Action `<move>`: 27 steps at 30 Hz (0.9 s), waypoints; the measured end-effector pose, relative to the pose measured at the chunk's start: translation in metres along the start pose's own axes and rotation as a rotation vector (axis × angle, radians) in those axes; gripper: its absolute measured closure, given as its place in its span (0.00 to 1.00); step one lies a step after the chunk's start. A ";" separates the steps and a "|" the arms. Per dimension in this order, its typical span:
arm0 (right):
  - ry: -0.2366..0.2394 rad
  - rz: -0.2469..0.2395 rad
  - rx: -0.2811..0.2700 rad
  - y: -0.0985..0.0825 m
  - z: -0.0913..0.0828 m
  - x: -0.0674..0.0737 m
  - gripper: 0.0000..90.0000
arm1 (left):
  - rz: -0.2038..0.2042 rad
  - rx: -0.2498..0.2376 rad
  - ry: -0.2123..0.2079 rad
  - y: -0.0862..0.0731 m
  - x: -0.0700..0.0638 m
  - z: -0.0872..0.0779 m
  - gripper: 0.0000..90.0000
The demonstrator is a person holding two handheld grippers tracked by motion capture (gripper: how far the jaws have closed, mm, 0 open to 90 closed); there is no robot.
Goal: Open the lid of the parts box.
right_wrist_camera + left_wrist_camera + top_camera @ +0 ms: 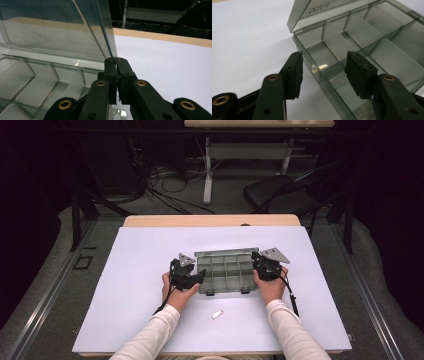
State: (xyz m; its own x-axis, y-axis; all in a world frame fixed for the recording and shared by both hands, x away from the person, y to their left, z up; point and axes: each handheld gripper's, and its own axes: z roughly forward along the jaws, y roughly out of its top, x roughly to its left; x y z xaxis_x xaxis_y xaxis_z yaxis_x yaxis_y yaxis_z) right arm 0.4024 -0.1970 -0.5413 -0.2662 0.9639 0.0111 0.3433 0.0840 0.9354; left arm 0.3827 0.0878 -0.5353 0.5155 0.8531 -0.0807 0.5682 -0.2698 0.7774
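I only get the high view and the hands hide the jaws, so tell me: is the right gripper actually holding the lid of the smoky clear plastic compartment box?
Observer: Yes. The right gripper is shut on the edge of the raised clear lid, pinching it between the pads.
Operator: And the left gripper?
Observer: The left gripper is open; its jaws straddle the side wall of the compartment box without pressing it.
Operator: Anything inside the box?
Observer: The compartments near the left gripper look empty.
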 end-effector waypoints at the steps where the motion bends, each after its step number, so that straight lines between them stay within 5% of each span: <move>1: -0.005 -0.005 0.006 -0.001 0.000 0.001 0.98 | -0.003 0.009 0.008 -0.004 -0.001 0.002 0.52; 19: -0.011 0.000 0.013 -0.002 -0.003 0.002 0.98 | -0.019 0.061 -0.005 -0.021 -0.004 0.020 0.58; 27: -0.019 0.010 0.010 -0.001 -0.006 0.002 0.98 | 0.046 0.052 -0.011 -0.021 -0.005 0.023 0.59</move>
State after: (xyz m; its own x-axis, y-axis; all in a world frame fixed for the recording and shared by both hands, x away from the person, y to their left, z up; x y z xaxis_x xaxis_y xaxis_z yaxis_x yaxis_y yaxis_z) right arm 0.3956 -0.1969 -0.5403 -0.2450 0.9694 0.0137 0.3552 0.0766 0.9316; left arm 0.3830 0.0791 -0.5654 0.5486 0.8344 -0.0531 0.5762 -0.3312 0.7472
